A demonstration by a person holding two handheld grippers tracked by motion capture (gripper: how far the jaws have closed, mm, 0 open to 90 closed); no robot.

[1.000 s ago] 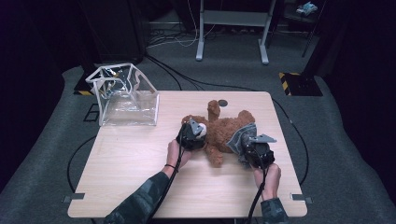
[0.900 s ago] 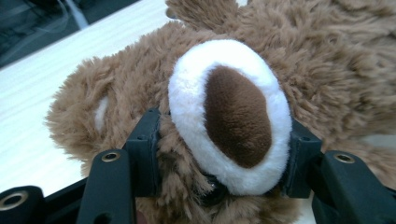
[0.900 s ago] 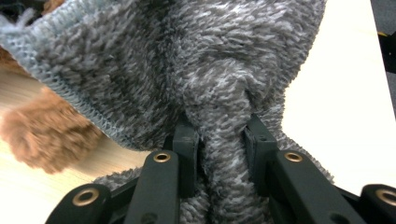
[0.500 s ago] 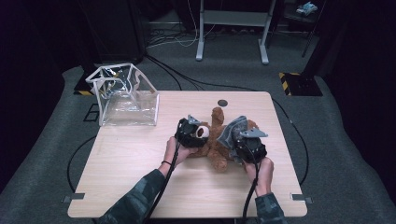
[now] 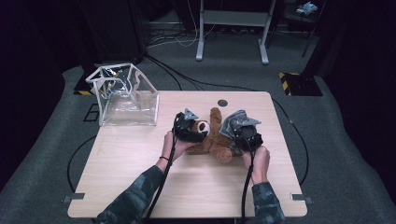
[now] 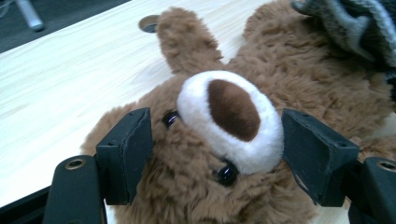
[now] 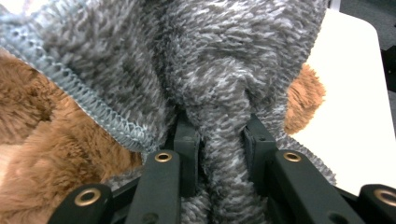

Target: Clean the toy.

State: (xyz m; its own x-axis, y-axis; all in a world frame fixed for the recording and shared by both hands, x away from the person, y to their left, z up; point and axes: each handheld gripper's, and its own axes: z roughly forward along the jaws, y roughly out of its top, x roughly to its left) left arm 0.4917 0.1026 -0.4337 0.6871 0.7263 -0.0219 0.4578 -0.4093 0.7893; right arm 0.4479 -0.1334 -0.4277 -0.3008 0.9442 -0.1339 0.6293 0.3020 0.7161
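Two tongs work on a brown teddy bear [image 5: 212,140] lying near the middle of the wooden surface [image 5: 140,163]. The left tongs [image 6: 215,149] have just been opening; their pads stand spread on either side of the bear's face, the muzzle between them. The right tongs [image 7: 217,149] pinch a fold of the grey knitted garment [image 7: 224,56] over the bear's body. A clear plastic bag [image 5: 123,95] stands well apart at the surface's far left corner.

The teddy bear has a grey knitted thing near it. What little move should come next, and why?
Probably carry the grey knit cloth over the teddy bear. The right gripper is shut on a bunched fold of it, right beside the bear's brown fur. The left gripper has just been opening, its pads standing either side of the bear's head without pressing, so the bear lies free on the table.
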